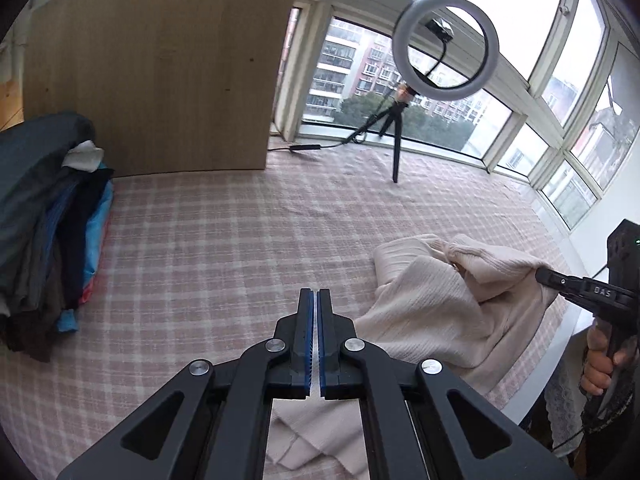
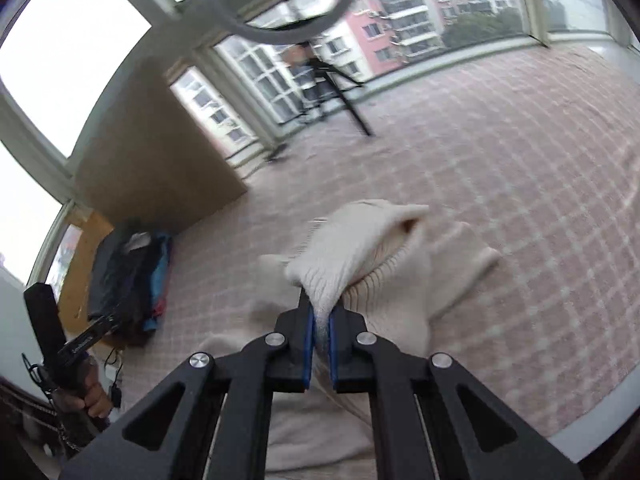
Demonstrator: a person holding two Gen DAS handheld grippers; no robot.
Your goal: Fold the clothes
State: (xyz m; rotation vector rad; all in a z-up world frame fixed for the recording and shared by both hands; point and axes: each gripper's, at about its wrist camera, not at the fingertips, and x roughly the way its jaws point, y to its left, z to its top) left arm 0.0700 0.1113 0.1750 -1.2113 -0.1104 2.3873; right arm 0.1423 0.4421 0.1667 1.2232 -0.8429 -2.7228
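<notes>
A cream ribbed sweater (image 1: pixel 432 300) lies crumpled on the pink plaid bed cover (image 1: pixel 208 248), near the right front. My right gripper (image 2: pixel 320 310) is shut on a fold of the sweater (image 2: pixel 372 248) and lifts it into a peak. In the left wrist view the right gripper (image 1: pixel 540 274) bites the cloth from the right, with a hand below on its handle. My left gripper (image 1: pixel 314 294) hovers above the bed just left of the sweater, jaws together with no cloth showing at the tips. Part of the sweater lies under its frame.
A stack of dark and blue folded clothes (image 1: pixel 44 220) sits at the bed's left edge, beside a wooden board (image 1: pixel 160 68). A ring light on a tripod (image 1: pixel 446 46) stands at the far side by the windows. The bed edge (image 2: pixel 600 412) runs close on the right.
</notes>
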